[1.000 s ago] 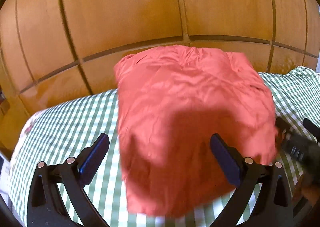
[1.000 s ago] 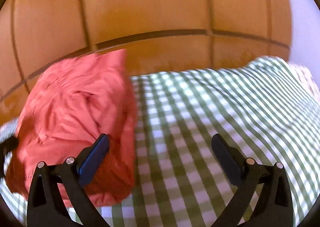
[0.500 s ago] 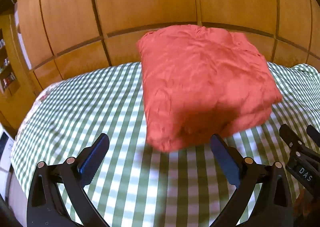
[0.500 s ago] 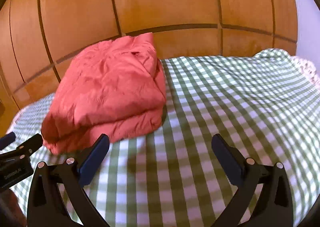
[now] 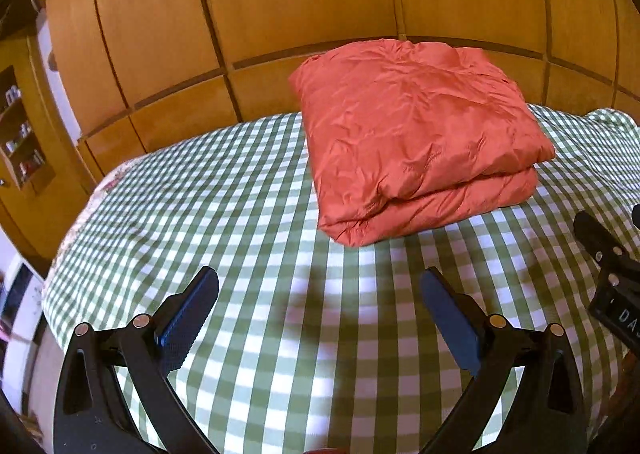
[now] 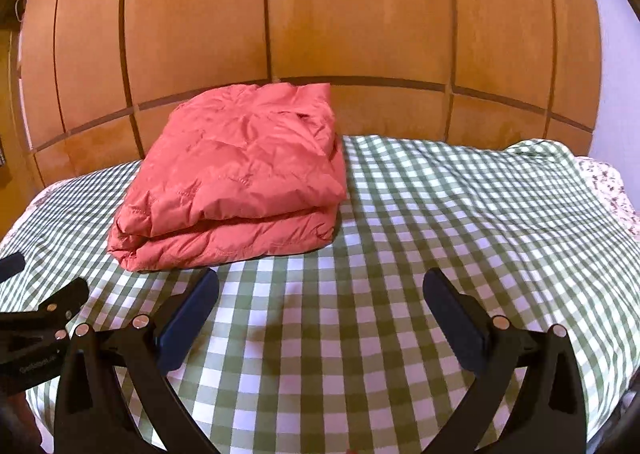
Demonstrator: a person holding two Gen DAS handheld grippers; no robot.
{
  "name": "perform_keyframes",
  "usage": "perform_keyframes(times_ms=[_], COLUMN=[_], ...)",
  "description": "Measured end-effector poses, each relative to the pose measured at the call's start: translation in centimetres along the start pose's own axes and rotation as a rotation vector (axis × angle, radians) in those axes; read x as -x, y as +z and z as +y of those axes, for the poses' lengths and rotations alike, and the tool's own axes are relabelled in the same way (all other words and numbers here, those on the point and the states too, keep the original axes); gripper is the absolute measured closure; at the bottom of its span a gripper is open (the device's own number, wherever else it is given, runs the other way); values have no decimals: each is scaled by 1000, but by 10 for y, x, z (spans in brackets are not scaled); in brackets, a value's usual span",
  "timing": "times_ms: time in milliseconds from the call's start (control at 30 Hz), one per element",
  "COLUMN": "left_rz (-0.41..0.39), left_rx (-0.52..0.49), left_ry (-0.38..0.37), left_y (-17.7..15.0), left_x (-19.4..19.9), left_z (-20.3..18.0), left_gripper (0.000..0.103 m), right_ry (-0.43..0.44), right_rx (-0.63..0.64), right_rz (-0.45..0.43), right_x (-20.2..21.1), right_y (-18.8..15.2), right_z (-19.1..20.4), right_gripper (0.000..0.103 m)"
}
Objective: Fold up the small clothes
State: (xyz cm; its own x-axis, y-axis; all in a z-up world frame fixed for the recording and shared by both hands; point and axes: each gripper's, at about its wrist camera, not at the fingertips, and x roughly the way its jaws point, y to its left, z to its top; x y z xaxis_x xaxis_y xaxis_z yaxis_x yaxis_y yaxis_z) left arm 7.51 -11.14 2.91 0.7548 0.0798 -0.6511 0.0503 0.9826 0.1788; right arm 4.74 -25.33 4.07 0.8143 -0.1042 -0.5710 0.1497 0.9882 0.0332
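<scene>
And here's the picture: the red quilted garment [image 5: 416, 133] lies folded in 2 layers on the bed [image 5: 224, 189], up at the far side against the wooden headboard [image 5: 280, 1], with the fold's thick edge facing us. The left tool [image 5: 320, 314] hangs over bare green-check cover, jaws wide, nothing between them. Same story for the right tool [image 6: 320, 314]: jaws spread wide, empty, clear of the fabric, with the bundle off to its left in its own view.

From the look of it the fold is made and the step in hand is the let-go and check. So what makes that go well? Keep both tools wide and clear of the cloth so no pad snags a seam and drags the top layer open. This padded, slippery shell looks springy; the upper layer bulges over the lower one at the near-left corner, and that is where it may creep open.

If a tidy-up is wanted, my call is a flat press on top near that corner with a closed tool, not a pinch, then a nudge on the side edges to square the 2 layers. Come in low and slow from the near side. The soft bed gives under pressure, so push lightly or the whole bundle tilts. I see no other clothes in either view.
</scene>
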Motion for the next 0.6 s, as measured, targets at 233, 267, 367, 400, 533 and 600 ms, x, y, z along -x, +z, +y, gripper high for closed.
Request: perform_keyframes(times_ms=[233, 267, 367, 400, 533, 600], left_rz=[8, 7, 7, 11, 12, 15], left_rx=[47, 49, 57, 63, 70, 71], left_ry=[-20, -20, -20, -22, -26, -30], left_y=[-2, -2, -1, -1, -2, -2], left_x=[5, 6, 7, 7, 7, 6], left_z=[11, 11, 14, 15, 17, 17], left_gripper=[3, 3, 3, 3, 3, 3], right_ry=[21, 21, 25, 28, 33, 33], right_rx=[12, 20, 35, 37, 39, 40], right_rz=[11, 8, 2, 1, -2, -4], right_x=[3, 4, 5, 6, 6, 7], right_y=[-2, -3, -2, -2, -2, -2], right_z=[4, 6, 9, 9, 10, 11], right_gripper=[2, 2, 2, 2, 2, 2])
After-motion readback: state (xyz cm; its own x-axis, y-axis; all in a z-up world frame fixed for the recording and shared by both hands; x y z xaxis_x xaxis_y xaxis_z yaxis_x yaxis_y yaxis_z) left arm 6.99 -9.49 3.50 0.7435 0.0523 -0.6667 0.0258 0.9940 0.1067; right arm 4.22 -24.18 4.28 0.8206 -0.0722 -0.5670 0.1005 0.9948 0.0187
